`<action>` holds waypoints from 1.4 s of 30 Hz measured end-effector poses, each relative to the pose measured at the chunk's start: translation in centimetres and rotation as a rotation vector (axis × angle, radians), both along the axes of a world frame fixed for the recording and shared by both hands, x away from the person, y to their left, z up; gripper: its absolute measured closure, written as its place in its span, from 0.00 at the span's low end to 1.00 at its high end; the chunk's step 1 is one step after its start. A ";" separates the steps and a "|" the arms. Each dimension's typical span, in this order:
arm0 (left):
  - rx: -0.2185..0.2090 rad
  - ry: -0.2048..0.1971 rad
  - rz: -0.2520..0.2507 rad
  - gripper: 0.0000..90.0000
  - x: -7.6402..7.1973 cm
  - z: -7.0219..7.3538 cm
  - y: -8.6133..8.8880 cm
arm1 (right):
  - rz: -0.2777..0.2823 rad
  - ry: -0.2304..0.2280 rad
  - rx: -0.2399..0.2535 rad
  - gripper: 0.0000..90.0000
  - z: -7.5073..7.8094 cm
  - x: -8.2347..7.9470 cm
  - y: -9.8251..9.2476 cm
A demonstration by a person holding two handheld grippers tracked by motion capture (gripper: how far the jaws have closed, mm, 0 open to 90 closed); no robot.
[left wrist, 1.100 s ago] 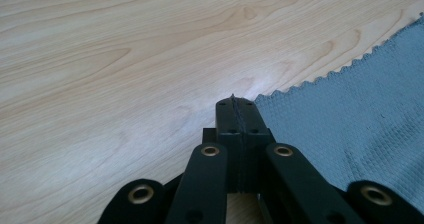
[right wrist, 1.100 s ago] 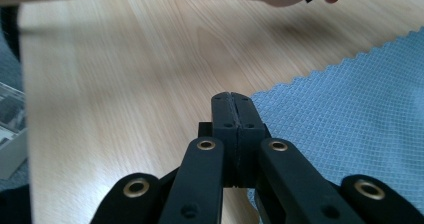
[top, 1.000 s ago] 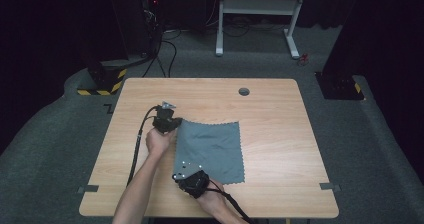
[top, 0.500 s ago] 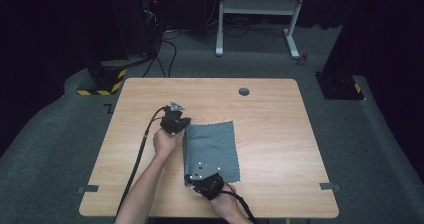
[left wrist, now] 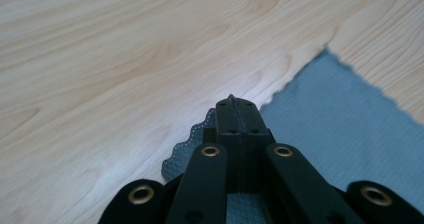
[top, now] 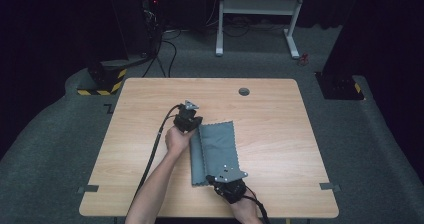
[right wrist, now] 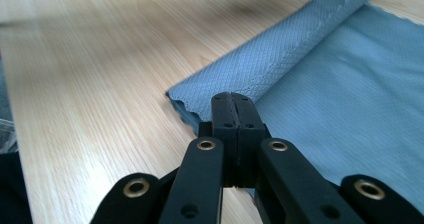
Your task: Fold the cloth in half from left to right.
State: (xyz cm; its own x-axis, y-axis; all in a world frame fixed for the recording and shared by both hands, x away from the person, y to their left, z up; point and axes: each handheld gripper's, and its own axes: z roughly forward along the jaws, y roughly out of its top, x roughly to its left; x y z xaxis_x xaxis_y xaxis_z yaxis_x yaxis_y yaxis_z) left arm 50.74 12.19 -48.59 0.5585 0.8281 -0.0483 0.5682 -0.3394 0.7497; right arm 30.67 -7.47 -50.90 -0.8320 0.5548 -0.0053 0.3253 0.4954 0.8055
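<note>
A grey-blue cloth (top: 220, 146) lies on the wooden table (top: 280, 119), its left edge lifted and rolled over toward the right. My left gripper (top: 196, 126) holds the far left corner; in the left gripper view its jaws (left wrist: 234, 104) are shut on the scalloped cloth (left wrist: 345, 114) edge. My right gripper (top: 216, 177) is at the near corner. In the right gripper view the right gripper (right wrist: 232, 100) is shut on the cloth (right wrist: 280, 59) corner, with the raised fold running away from it over the flat layer.
A round grommet hole (top: 244, 91) sits near the table's far edge. Tape strips mark the near corners (top: 328, 186). Bare wood spreads to the right of the cloth and to the left of my arm. A white frame (top: 260, 6) stands on the floor beyond.
Both grippers have moved to the right, dragging the cloth's left edge over the rest. The visible cloth has grown narrower.
</note>
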 end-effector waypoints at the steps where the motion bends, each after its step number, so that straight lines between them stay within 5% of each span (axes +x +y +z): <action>1: 0.003 -0.001 -0.003 1.00 0.0 0.0 -0.4 | -0.008 -0.001 0.002 1.00 0.0 0.0 -0.3; 25: 0.007 0.008 -0.075 1.00 0.8 -0.1 -6.5 | -0.127 -0.017 0.015 1.00 -0.1 -0.9 -5.7; 42: 0.033 0.022 -0.112 1.00 1.3 -1.5 -9.3 | -0.188 0.022 0.019 1.00 -1.0 -1.1 -7.9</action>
State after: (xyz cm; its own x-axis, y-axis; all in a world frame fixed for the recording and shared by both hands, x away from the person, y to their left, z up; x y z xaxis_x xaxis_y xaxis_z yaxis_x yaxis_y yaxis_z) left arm 52.08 2.89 -50.09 0.6470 0.7617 -0.0351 0.5410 -0.4262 0.7250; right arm 29.53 -15.32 -51.86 -0.7131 0.7007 0.0232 0.4282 0.4091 0.8058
